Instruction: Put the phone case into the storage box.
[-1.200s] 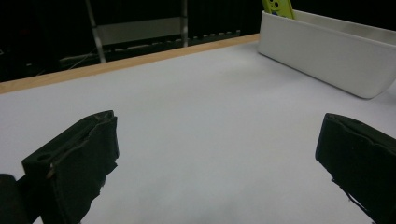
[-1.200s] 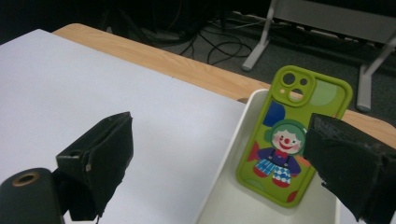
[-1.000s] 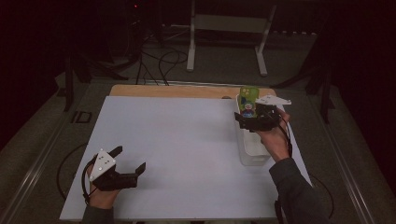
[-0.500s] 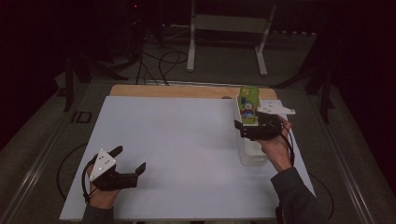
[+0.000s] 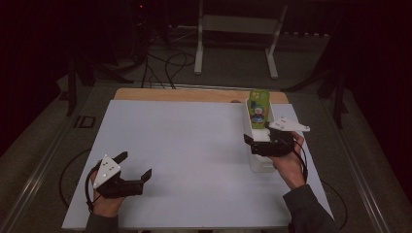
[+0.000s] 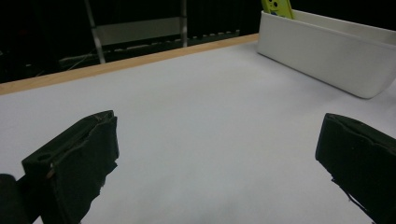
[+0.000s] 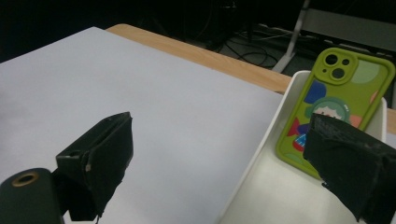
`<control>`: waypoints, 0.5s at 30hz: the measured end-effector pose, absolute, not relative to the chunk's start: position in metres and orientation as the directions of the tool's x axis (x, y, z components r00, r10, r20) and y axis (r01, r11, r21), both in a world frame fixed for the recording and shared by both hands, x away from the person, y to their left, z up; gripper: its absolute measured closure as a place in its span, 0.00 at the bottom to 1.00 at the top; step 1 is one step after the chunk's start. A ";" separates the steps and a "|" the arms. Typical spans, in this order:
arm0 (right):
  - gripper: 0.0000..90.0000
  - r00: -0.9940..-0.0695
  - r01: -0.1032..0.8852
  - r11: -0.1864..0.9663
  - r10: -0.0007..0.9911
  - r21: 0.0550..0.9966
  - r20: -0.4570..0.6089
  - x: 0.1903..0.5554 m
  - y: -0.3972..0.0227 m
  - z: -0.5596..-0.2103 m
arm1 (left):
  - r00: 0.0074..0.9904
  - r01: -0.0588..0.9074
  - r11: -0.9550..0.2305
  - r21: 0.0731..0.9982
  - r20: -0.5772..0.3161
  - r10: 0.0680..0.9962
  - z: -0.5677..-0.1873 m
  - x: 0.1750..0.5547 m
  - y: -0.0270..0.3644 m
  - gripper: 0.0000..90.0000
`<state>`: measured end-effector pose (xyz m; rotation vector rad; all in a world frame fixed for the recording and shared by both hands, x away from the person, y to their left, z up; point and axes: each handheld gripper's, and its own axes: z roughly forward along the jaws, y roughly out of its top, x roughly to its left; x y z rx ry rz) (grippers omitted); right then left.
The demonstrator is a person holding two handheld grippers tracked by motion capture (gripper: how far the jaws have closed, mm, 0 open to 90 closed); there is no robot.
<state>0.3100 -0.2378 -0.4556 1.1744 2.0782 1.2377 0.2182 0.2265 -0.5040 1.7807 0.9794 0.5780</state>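
Hands first: I am holding my left gripper [image 5: 135, 170] low over the near left part of the white table [image 5: 184, 160], its jaws spread wide and carrying nothing, well apart from everything else. In the left gripper view the same bare white surface is lying between the two black jaws, with the long white plastic tray [image 6: 327, 58] sitting farther off at the right.

Farther along on the right side, I am hovering my right gripper [image 5: 250, 144] over the near end of that tray [image 5: 260, 165], jaws parted and grasping nothing. In the right gripper view one jaw is sitting out over the table and the other over the inside of the tray [image 7: 261, 186].

Beyond the jaws, the lime-green phone in its cartoon-printed case [image 7: 334, 109] is standing tilted against the far end wall of the tray, camera lenses uppermost. In the high view the phone [image 5: 259, 108] is leaning at the tray's far end, near the wooden table edge [image 5: 194, 94].

I judge that I am in the approach to picking up the phone. The next move calls for pushing the right gripper forward and turning it so both jaws bracket the phone's edges before closing.
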 end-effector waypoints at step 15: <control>0.09 -0.542 0.415 0.201 0.838 0.887 0.064 0.284 -0.243 -0.466 | 0.561 0.358 -0.186 0.915 -0.051 0.827 -0.504 0.219 0.228 0.00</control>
